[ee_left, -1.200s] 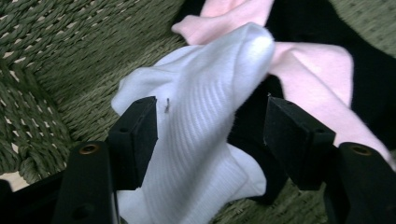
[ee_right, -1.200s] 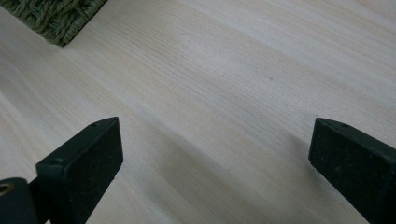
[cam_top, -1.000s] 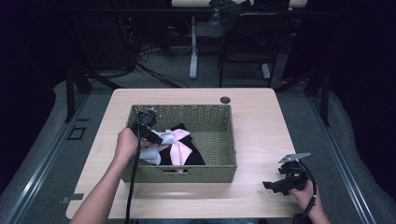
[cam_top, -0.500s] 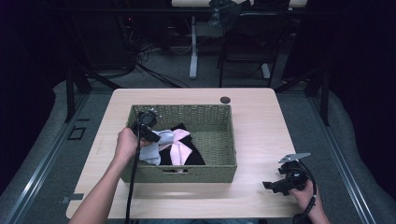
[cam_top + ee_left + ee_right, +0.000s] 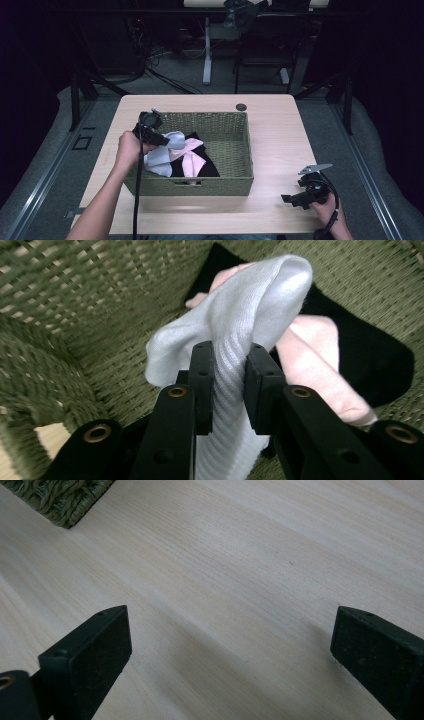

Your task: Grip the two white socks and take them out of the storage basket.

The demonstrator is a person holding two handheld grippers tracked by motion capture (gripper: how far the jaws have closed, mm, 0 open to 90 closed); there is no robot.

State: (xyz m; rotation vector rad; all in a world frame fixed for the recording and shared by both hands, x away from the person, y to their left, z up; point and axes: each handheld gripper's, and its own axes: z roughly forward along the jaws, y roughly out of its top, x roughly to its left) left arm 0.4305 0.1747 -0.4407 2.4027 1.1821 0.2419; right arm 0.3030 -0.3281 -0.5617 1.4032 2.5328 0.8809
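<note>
Two grippers in play, one per hand. Left gripper point(image 5: 162, 140) is over the left part of the woven green basket point(image 5: 235, 182), jaws clamped tight on a pale grey-white ribbed sock point(image 5: 235, 335). The jaws have just been closing, and the sock fabric is pinched between the two pads, as the left gripper view shows; its toe end stands up above them and the rest hangs down below. In the high view the sock point(image 5: 161, 159) drapes from the gripper toward the basket floor, lower end resting on the pile.

Pile in basket: a pink sock point(image 5: 320, 367) lies under and just beside the held one, touching it; a black sock point(image 5: 370, 357) sits beneath the pink. All three lie in the left half of the basket; the right half is bare wicker.

Right gripper point(image 5: 300, 196) sits low over the worktop point(image 5: 280, 125) near its front right corner, well apart from the basket. Jaws stand wide apart with only bare wood between them; a corner of the basket point(image 5: 65, 500) peeks in at top left of the right gripper view.
</note>
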